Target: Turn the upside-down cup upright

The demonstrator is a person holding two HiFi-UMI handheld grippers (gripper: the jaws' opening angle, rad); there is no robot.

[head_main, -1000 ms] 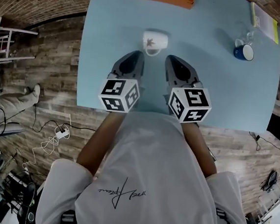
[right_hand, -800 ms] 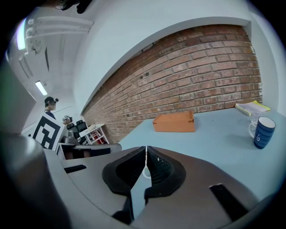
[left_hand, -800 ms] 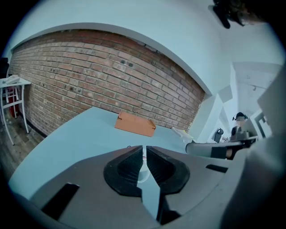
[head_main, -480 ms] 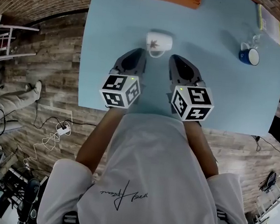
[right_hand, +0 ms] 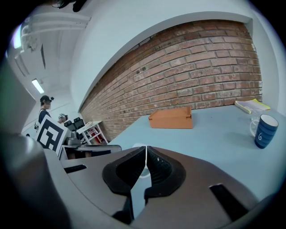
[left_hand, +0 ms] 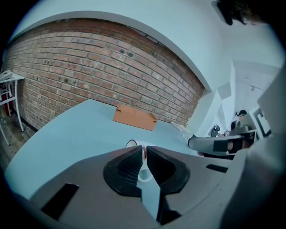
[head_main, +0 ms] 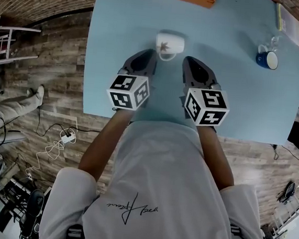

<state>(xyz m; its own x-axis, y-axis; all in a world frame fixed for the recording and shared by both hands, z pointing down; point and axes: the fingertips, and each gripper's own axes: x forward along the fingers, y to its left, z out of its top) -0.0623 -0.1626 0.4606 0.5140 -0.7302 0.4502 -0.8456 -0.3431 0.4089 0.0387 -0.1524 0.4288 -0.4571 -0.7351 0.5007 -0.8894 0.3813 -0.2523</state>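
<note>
Left gripper (head_main: 145, 56) and right gripper (head_main: 192, 62) both clenched empty; one white cup (head_main: 170, 43), one blue mug (head_main: 266, 59).
</note>
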